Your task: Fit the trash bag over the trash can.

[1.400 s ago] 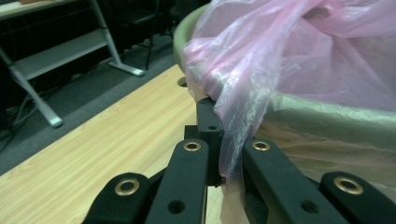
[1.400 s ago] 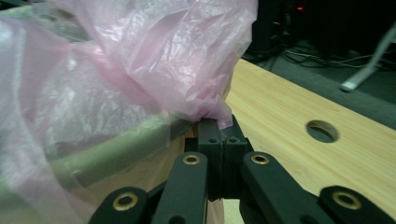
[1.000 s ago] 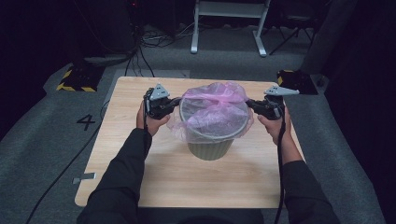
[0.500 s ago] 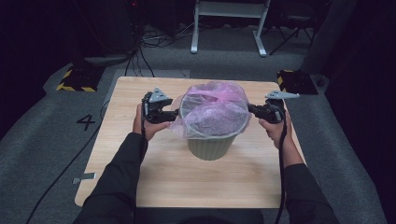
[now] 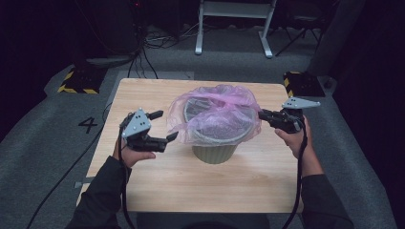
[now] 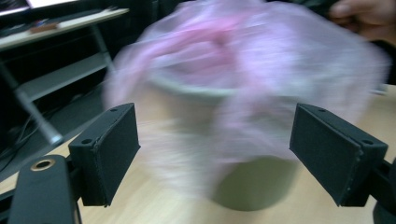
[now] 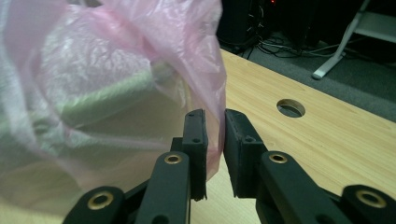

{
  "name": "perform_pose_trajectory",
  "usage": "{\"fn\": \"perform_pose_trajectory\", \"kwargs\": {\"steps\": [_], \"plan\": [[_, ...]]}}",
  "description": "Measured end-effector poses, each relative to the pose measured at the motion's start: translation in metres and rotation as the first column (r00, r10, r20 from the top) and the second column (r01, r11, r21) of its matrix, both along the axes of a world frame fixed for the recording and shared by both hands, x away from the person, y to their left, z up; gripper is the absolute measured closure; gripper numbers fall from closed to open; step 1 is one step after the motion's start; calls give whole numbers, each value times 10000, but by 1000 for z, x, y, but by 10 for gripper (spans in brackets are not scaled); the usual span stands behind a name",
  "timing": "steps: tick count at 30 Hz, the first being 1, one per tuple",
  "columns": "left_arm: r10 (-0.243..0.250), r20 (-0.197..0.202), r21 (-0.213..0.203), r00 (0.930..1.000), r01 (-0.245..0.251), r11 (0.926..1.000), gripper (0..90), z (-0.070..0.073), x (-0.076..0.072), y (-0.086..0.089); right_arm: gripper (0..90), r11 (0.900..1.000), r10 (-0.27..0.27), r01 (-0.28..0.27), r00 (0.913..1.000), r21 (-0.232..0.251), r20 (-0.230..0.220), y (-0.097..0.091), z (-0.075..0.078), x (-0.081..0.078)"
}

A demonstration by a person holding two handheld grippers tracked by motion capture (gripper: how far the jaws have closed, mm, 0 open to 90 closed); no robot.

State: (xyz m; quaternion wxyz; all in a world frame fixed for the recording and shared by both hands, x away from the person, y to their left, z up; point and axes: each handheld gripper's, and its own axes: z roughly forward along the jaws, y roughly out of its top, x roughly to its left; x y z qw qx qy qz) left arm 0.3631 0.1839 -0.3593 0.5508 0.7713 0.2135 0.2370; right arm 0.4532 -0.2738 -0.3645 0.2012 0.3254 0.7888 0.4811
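A painted "4" (image 5: pixel 88 125) sits on the grey floor left of the table (image 5: pixel 143 90), the one bit of writing that reads clearly. On the table stands the green bin (image 5: pixel 216 150), near the middle, with the pink bag (image 5: pixel 215 112) draped over its rim and ballooning above it.

The left gripper (image 5: pixel 162 126) is off to the bin's left, held level in the person's left hand (image 5: pixel 125 155), pointing at the bag; its jaws have just been opening and now gape wide with nothing between them, clear of the plastic. The left gripper view confirms it: two black pads far apart, the blurred bag and bin beyond them.

Over on the other side, the right gripper (image 5: pixel 261 114) points in at the bag's edge, right hand (image 5: pixel 293 138) wrapped around its body. Its jaws have just been opening too, and in the right gripper view a narrow gap shows with a fold of pink film hanging in it, against the left pad; whether they pinch it I cannot tell. That view also shows a round hole (image 7: pixel 290 108) in the tabletop.
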Motion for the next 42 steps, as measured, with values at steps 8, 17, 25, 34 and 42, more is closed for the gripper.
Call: {"fn": "perform_pose_trajectory", "kwargs": {"steps": [8,17,25,34,42], "plan": [[-551,285,320,9981,542,9980,161,-6,-17,-32,793,9961,872,-864,9946,-153,566,0,11,-26],[142,298,958,9995,-170,9953,341,-25,-9,-43,637,9822,1848,-1818,9800,-464,731,3,13,-48],[337,371,1166,9987,-378,9925,774,-31,-1,-38,362,9876,1566,-1530,9756,-352,1539,7,32,-61],[30,304,1304,9995,-69,9914,894,-33,1,-37,562,9415,3134,-2614,9113,-2126,2671,54,76,-59],[-171,203,1426,9996,141,9897,897,-33,2,-36,515,9083,2820,-1983,9406,-3682,1891,90,65,-21]]}}
